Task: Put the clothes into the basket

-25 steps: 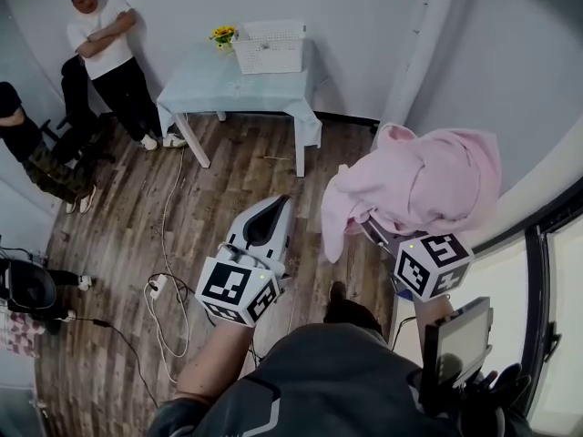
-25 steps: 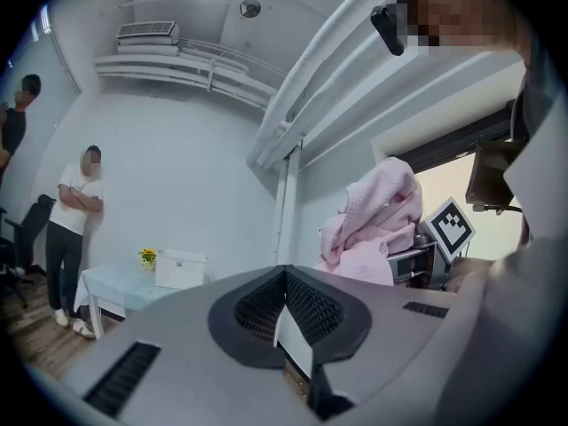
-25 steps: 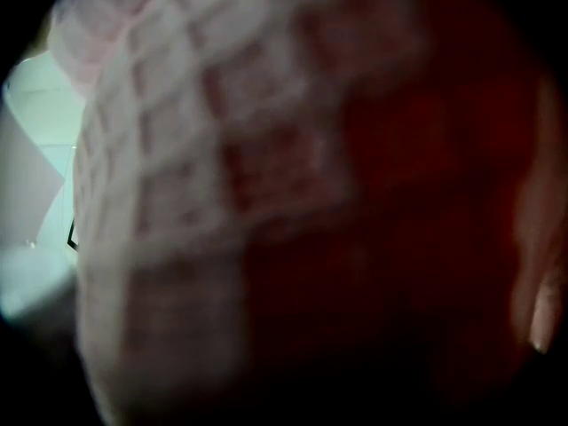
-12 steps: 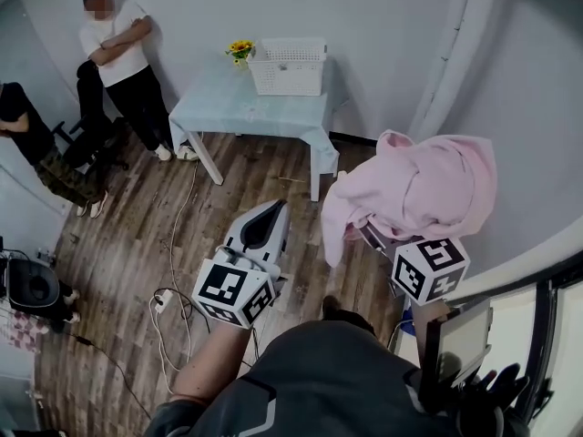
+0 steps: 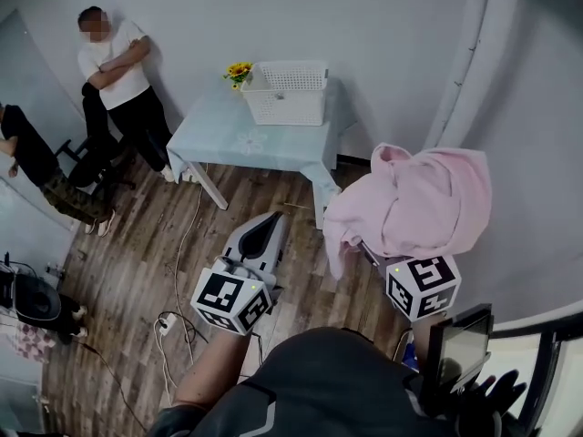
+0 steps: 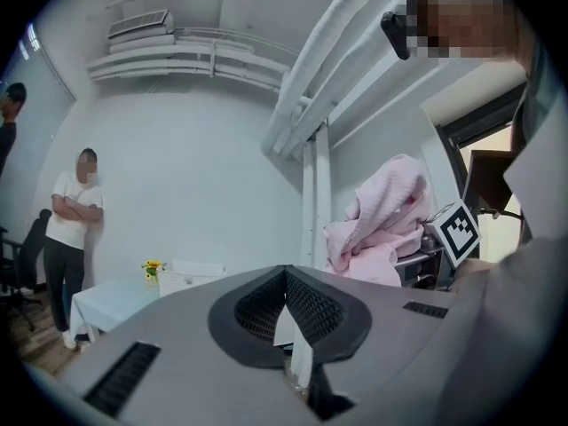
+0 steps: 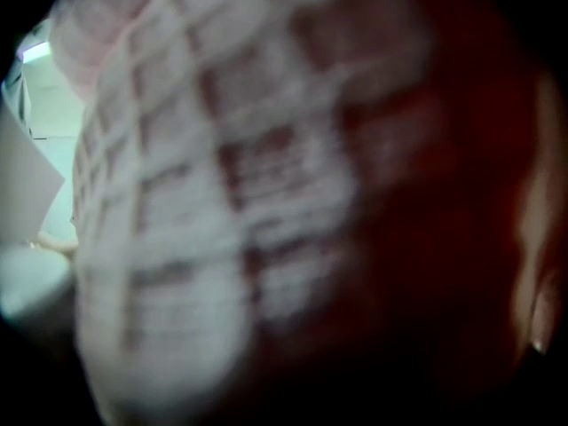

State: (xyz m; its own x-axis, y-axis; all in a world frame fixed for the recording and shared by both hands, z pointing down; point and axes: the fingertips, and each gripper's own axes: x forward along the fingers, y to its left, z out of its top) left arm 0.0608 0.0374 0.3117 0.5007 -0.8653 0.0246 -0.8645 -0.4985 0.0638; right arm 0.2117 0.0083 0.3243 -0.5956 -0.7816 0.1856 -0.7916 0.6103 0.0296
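Note:
A pink waffle-knit garment (image 5: 414,203) is bunched over my right gripper (image 5: 378,248), held up at the right of the head view. It hides that gripper's jaws and fills the right gripper view (image 7: 222,193). Only the gripper's marker cube (image 5: 422,285) shows clearly below the cloth. My left gripper (image 5: 271,221) is at centre, jaws together and empty, pointing towards the table. The white slatted basket (image 5: 287,92) stands on the far light-blue table (image 5: 246,139), well ahead of both grippers. The left gripper view also shows the garment (image 6: 377,224) and the basket (image 6: 191,278).
Yellow flowers (image 5: 239,69) stand beside the basket. One person (image 5: 114,71) stands against the wall at the left with arms folded; another (image 5: 36,167) sits further left. Cables (image 5: 168,321) lie on the wooden floor. A small screen (image 5: 460,340) is at my lower right.
The table and basket have come lower and nearer in the head view. Both grippers keep their places in it, and the pink garment is still on the right one.

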